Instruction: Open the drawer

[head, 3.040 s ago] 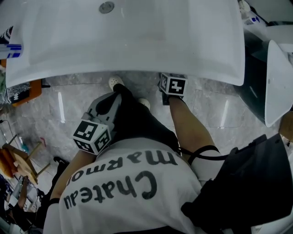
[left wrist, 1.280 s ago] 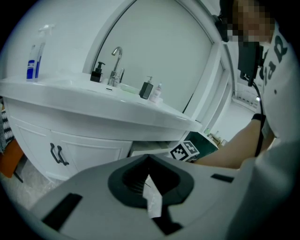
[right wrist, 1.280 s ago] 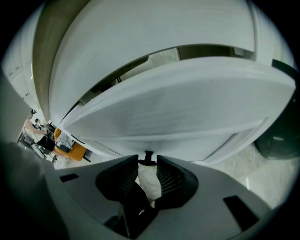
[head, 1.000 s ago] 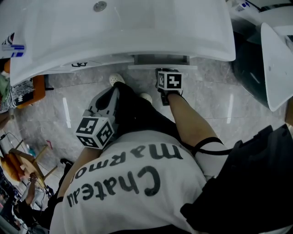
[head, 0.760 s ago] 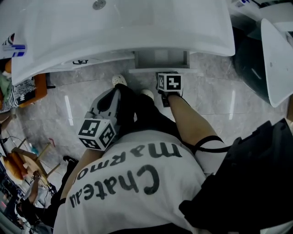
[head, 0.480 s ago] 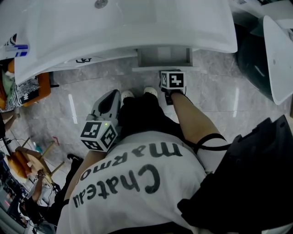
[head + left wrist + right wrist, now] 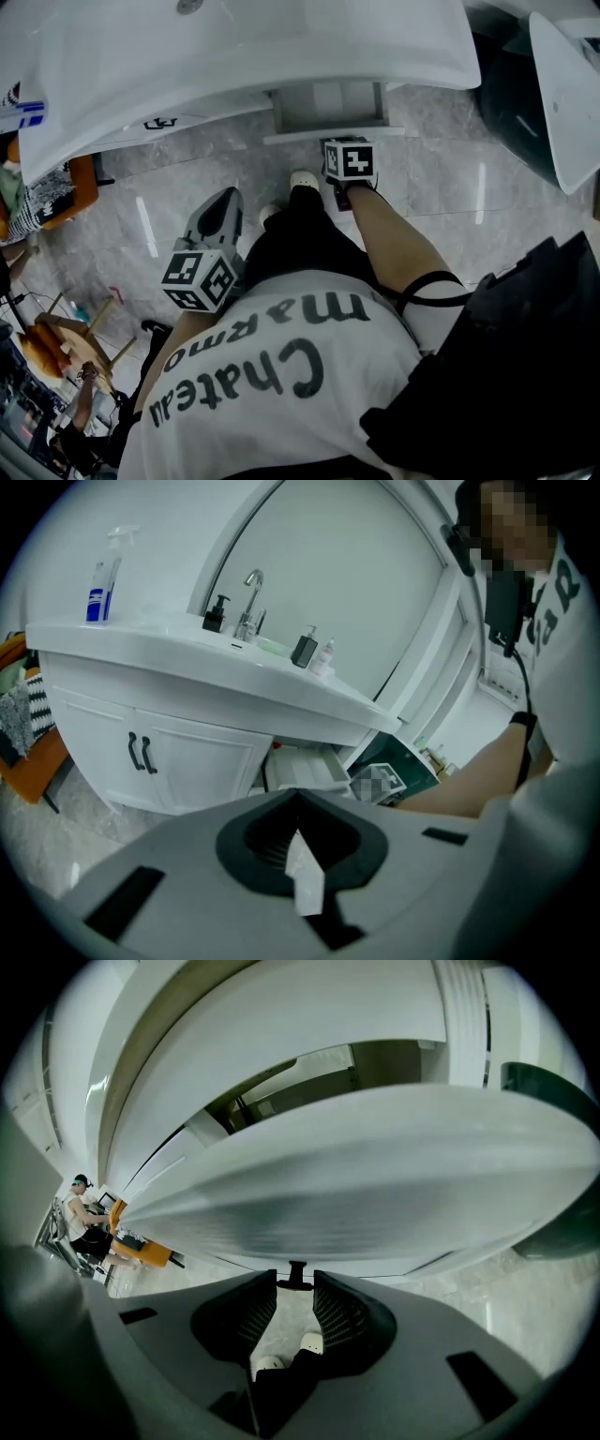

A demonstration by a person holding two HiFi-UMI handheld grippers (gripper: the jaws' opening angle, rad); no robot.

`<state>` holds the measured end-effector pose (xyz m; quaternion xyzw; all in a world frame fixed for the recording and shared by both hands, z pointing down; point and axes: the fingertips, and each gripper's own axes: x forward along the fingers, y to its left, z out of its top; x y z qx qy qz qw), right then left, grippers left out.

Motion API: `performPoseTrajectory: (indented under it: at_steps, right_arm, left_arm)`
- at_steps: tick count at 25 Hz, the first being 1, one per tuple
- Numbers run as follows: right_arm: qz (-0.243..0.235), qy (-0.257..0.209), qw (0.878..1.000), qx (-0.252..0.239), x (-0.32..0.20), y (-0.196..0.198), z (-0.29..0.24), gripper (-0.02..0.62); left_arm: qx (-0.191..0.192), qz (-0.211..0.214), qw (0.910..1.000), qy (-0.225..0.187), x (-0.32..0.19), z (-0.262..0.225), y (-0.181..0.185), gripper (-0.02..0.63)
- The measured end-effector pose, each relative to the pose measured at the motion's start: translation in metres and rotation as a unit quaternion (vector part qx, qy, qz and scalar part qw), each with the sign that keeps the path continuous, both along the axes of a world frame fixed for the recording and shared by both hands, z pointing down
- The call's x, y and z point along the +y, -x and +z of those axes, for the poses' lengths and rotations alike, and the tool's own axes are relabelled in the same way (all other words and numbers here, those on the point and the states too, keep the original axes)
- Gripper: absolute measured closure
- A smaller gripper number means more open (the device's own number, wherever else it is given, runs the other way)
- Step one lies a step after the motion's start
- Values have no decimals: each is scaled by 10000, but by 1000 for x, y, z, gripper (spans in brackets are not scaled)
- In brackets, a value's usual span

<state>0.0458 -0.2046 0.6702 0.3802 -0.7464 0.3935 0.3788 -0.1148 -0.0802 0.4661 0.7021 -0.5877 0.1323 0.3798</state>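
Already, right gripper point(image 7: 295, 1281) holds the drawer point(image 7: 328, 101) out past the counter edge point(image 7: 422, 77).

My right gripper point(image 7: 294, 1283) and left gripper point(image 7: 298, 794) are grey with black ribbed pads point(image 7: 251, 1320), each topped by a cube point(image 7: 350, 159) of black-and-white squares. Between my right jaws is a black handle point(image 7: 295, 1273) on the white drawer point(image 7: 356, 1185). Ahead of my left tool are white cabinet doors point(image 7: 192, 761) with black pulls point(image 7: 141, 754). Below both is a pale grey, veined marble floor point(image 7: 187, 187).
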Motion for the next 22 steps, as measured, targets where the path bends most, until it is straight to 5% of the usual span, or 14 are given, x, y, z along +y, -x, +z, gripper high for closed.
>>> performPoseTrajectory:
  at_steps: [22]
  right_arm:
    - [282, 256, 9989, 283, 45, -15, 5, 468]
  left_arm:
    - [-30, 56, 10000, 68, 39, 0, 33, 598]
